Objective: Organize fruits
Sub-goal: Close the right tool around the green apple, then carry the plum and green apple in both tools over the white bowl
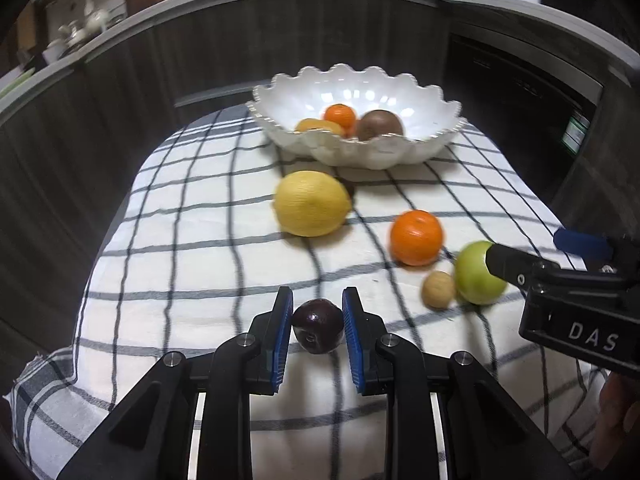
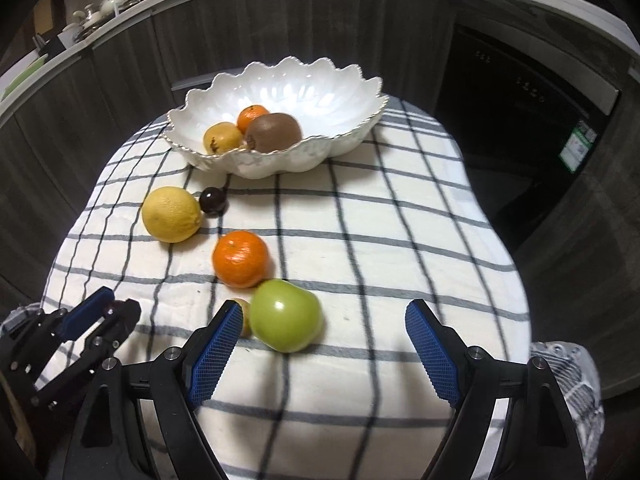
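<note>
A white scalloped bowl [image 1: 280,92] [image 2: 344,80] at the far end of the checked cloth holds an orange, a kiwi [image 2: 274,131] and a yellow fruit. On the cloth lie a lemon [image 1: 311,203] [image 2: 172,214], an orange [image 1: 416,237] [image 2: 241,258], a green apple [image 1: 472,276] [image 2: 286,317], a small tan fruit [image 1: 439,289] and a second dark fruit [image 2: 212,200]. My left gripper [image 1: 317,300] is shut on a dark plum [image 1: 318,326]. My right gripper [image 2: 324,314] is open, with the green apple between its fingers near the left one.
The checked cloth [image 2: 360,248] covers a small table with drops on all sides. Dark wood cabinets and a grey counter curve behind. A dark appliance [image 2: 520,120] stands at the right. Each gripper shows at the edge of the other's view.
</note>
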Tool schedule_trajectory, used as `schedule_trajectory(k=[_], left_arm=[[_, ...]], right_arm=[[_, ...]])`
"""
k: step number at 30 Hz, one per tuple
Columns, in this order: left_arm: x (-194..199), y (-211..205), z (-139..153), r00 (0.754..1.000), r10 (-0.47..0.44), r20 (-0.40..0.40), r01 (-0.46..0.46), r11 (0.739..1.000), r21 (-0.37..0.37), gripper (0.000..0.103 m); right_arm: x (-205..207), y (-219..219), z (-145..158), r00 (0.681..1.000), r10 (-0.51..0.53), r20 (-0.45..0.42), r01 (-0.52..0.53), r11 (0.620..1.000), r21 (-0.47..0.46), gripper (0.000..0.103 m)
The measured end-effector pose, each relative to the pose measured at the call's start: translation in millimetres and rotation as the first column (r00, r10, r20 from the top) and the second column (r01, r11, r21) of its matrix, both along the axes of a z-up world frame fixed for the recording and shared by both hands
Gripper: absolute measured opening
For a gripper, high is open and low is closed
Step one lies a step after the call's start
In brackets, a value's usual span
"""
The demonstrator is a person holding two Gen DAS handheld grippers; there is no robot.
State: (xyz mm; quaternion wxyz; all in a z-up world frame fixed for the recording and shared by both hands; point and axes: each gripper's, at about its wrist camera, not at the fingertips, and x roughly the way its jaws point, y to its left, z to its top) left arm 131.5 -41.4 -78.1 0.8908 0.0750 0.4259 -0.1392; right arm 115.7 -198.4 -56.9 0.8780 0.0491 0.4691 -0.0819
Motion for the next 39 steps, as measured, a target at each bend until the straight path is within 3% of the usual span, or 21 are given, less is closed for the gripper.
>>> schedule_trajectory(k=[6,12,17,26,39], left_arm=[[5,8,2,0.999,0.031,0.008,-0.030,1.000,-0.008,0.026],[8,10,0,0.999,0.043,0.001,-0.043,0.999,-0.011,0.026],[9,11,-1,0.999,0.044,-0.001,-0.044,0.999,-0.011,0.026],[9,10,0,0.999,0.039,0.004,-0.039,0.999,-0.010,0.026],[13,6,17,0.999,0.039,0.015,-0.038,0.998,-0.040,0.026]], right_arm=[[17,4,-14,1.000,-0.003,-0.029,0.004,0.999,0.036,0.068],[25,6,-29,0.998,-0.009,-0.066,0.013,0.998,0.066,0.063],[28,6,-36,0.997,-0.004,-0.074,0.011,0.995,0.098,0.051],[26,5,-34,0.998,0.007,-0.065,0.000,0.994,0.110,0.050],[25,3,-3,1.000,0.022,0.020,-0.023,0.996,0.087,0.050]])
